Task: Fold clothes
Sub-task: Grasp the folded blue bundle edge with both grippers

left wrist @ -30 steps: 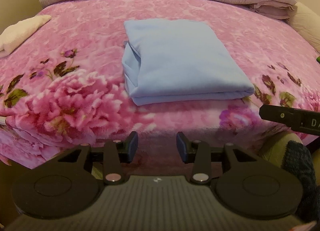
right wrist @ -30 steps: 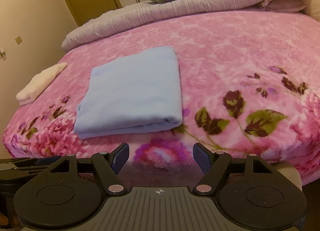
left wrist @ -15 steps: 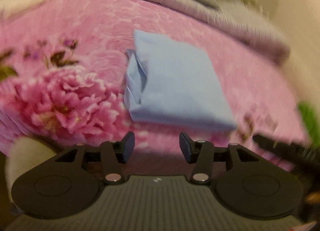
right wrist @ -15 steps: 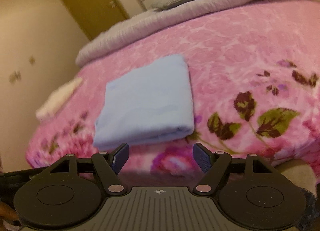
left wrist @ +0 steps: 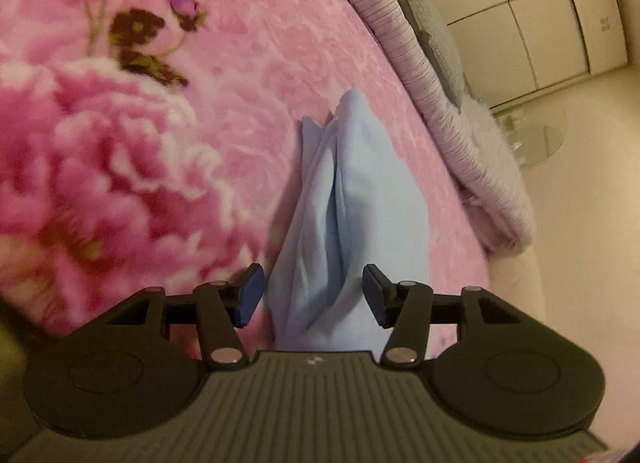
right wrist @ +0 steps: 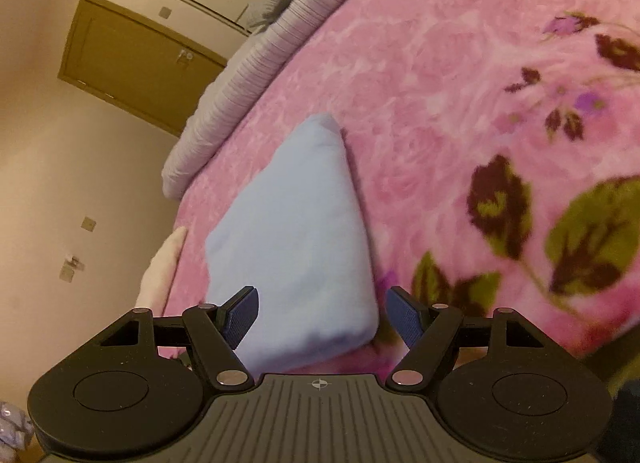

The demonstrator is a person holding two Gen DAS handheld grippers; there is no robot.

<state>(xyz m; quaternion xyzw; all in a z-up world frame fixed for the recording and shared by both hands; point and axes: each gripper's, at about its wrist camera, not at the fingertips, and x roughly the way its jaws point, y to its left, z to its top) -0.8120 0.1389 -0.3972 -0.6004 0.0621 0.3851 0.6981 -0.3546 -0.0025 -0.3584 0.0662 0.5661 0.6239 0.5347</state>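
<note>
A folded light blue cloth (left wrist: pixel 352 199) lies on the pink flowered blanket (left wrist: pixel 120 151). My left gripper (left wrist: pixel 312 297) is rolled onto its side at the cloth's layered open edge, its jaws still opening, the near end of the cloth between the pads without being pressed. In the right wrist view the same blue cloth (right wrist: pixel 296 231) shows its folded corner between the pads of my right gripper (right wrist: pixel 320 317), which stands open and also rolled. Neither pair of pads presses on the fabric.
A grey-lilac quilt (left wrist: pixel 452 111) and a grey pillow (left wrist: pixel 436 43) lie along the head of the bed. A folded cream cloth (right wrist: pixel 162 263) sits at the bed's left edge. A brown door (right wrist: pixel 136 63) and white cupboards (left wrist: pixel 532 15) stand behind.
Both grippers have moved in to the blue cloth's near ends and rolled sideways. The left jaws have spread wider. The cloth now sits between both pairs of pads.
</note>
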